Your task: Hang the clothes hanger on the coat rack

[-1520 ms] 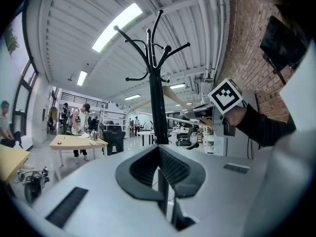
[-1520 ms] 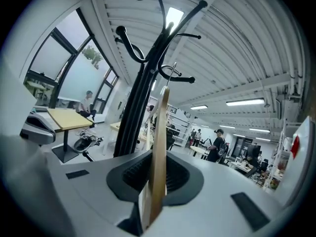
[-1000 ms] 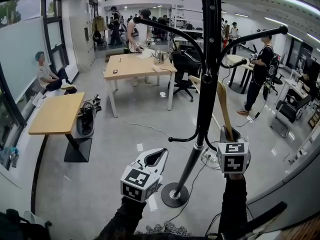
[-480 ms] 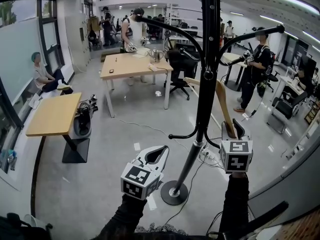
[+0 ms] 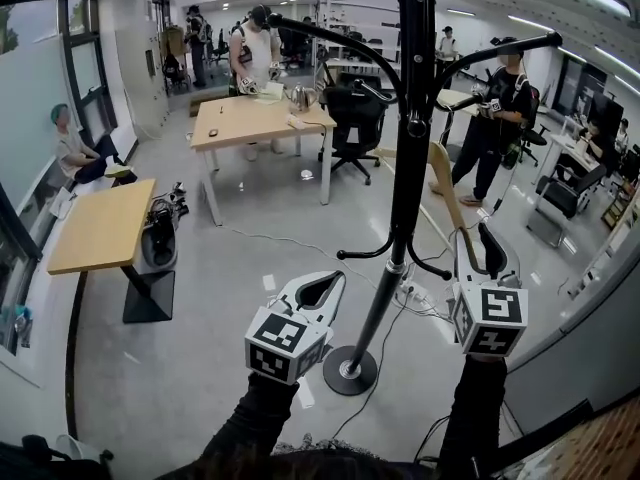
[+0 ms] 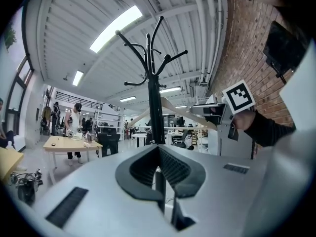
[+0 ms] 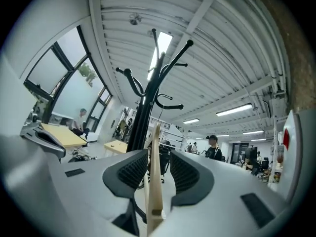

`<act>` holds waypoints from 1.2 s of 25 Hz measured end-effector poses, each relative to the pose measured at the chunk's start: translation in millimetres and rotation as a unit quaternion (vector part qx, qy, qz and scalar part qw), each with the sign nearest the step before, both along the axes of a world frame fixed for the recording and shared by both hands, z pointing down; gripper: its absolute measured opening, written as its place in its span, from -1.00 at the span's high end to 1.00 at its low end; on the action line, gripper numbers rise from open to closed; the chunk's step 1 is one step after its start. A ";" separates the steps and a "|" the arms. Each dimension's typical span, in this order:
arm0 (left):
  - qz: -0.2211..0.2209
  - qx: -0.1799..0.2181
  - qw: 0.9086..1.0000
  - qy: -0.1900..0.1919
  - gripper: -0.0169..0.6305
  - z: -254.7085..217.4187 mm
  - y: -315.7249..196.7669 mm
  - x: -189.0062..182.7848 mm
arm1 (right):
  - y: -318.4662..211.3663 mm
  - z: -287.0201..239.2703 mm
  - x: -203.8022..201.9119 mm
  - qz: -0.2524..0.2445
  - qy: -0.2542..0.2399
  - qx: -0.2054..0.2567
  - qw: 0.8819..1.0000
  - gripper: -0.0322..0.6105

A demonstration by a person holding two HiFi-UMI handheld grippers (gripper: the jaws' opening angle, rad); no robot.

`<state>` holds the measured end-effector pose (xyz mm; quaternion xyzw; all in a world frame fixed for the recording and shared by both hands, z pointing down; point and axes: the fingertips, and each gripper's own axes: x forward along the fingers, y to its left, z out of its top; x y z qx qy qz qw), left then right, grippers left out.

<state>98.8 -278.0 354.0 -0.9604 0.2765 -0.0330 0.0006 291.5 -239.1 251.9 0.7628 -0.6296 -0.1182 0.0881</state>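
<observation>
The black coat rack [image 5: 408,168] stands straight ahead on a round base [image 5: 350,370]. A pale wooden hanger [image 5: 445,183] hangs close against its pole, one arm sloping down to the right; its hook is hidden by the pole. My right gripper [image 5: 475,243] is at that arm's lower end with its jaws opening. In the right gripper view the hanger [image 7: 154,147] runs between the pads with a gap on each side. My left gripper [image 5: 335,280] is shut on nothing, left of the pole [image 6: 156,117] and short of it.
Wooden tables [image 5: 255,118] [image 5: 100,223] stand to the left and beyond, with an office chair [image 5: 355,128] and several people [image 5: 495,118] behind the rack. Cables [image 5: 420,303] trail on the floor by the base. A wall runs close on the right.
The right gripper, shut on the hanger's lower end a second ago, has opened and drawn back a little to the right. The hanger stays at the rack. The left gripper has hardly moved.
</observation>
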 end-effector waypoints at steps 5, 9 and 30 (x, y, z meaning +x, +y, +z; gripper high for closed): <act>0.020 0.013 1.000 0.005 0.93 -10.6 8.2 4.2 | 28.9 5.7 -4.4 0.018 -0.017 -0.002 1.000 0.51; 0.043 0.020 0.999 0.004 0.93 -15.2 19.4 8.1 | 44.7 18.8 -13.1 0.032 -0.036 -0.005 0.999 0.51; 0.097 0.027 0.995 0.012 0.93 -16.5 69.6 -12.5 | 118.3 66.0 -61.6 0.071 -0.090 -0.009 0.993 0.87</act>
